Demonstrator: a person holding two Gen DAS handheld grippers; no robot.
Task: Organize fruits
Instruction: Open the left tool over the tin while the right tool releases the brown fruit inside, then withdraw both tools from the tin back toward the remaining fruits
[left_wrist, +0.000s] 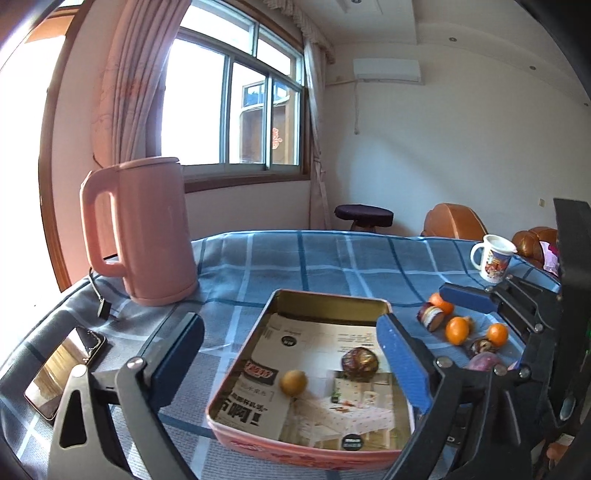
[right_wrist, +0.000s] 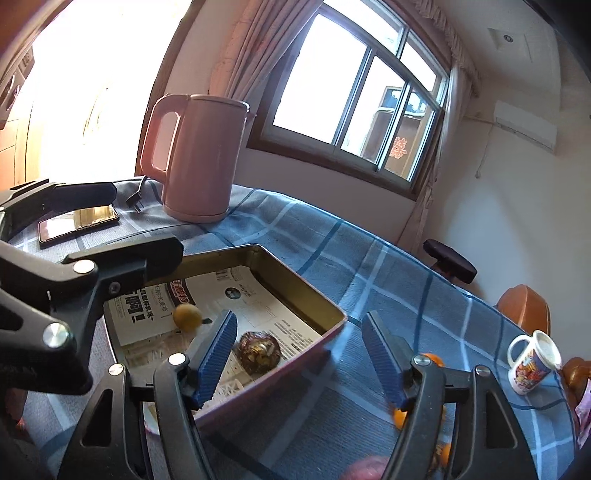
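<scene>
Tin tray (left_wrist: 328, 299): holds one orange (left_wrist: 293, 383) and one dark fruit (left_wrist: 360, 363). Loose fruit (left_wrist: 457, 330) lies right of it. Left gripper (left_wrist: 291, 363), right gripper (right_wrist: 299, 358): both released, empty. Risk: round fruit rolling off when nudged.

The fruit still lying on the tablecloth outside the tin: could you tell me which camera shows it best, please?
The left wrist view. There the loose fruit lies in plain sight on the tablecloth, right of the tin: several small oranges and darker pieces. In the right wrist view the right gripper hides most of it; only orange slivers show.
</scene>
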